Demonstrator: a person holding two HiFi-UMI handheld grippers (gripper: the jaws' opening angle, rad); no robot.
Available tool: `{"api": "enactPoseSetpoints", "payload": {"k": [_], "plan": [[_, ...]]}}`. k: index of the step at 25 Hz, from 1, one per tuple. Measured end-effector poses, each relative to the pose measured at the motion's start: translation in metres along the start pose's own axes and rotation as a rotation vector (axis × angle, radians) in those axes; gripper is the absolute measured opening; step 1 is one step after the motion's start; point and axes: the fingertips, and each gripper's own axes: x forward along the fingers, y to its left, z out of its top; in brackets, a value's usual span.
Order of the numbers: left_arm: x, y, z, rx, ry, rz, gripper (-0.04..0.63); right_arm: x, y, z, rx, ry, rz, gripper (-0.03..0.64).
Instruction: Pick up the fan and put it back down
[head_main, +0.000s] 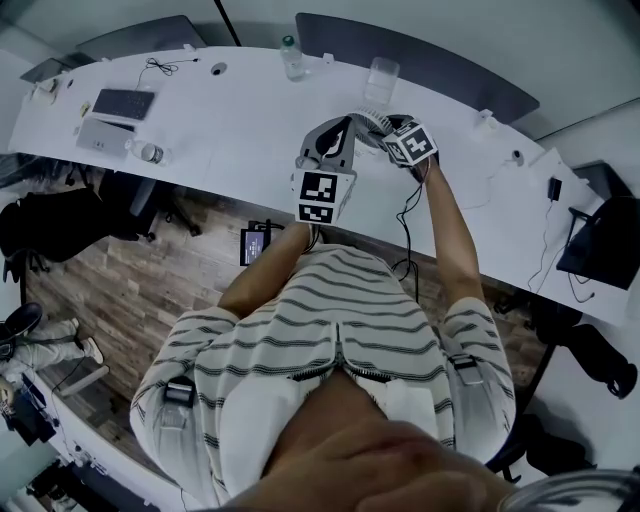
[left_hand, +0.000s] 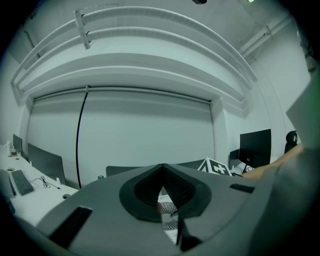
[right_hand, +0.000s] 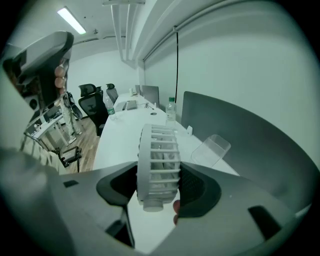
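Observation:
A small white fan (right_hand: 159, 160) with a slatted round grille sits edge-on between the jaws of my right gripper (right_hand: 157, 176), which is shut on it above the white table (head_main: 230, 130). From the head view the fan (head_main: 372, 120) shows only as a pale rim between the two grippers, with the right gripper (head_main: 388, 128) at its right. My left gripper (head_main: 335, 138) is just left of it, tilted up toward the wall. Its jaws (left_hand: 162, 170) meet at the tips with nothing held; a bit of the fan's grille (left_hand: 170, 212) shows through the gap below them.
A clear plastic cup (head_main: 381, 78) stands just behind the fan, and a water bottle (head_main: 291, 56) further left by the grey partition. A keyboard (head_main: 123, 103) and small items lie at the table's far left. A cable (head_main: 408, 215) hangs off the front edge.

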Motion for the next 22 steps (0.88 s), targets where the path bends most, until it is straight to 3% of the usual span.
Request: {"api": "enactPoseSetpoints", "payload": {"k": [8,15,22], "plan": [[0.000,-0.003,0.000,-0.001,-0.002,-0.002,0.008,-0.034,0.013,0.030,0.092,-0.153,-0.064,0.233],[0.001,-0.009,0.000,0.002,-0.001,-0.007,0.008,-0.062,0.013,0.046,0.137,-0.273,-0.217,0.233],[0.004,-0.014,0.001,0.009,-0.003,-0.013,0.008,-0.090,0.011,0.056,0.224,-0.379,-0.310,0.233]]}}
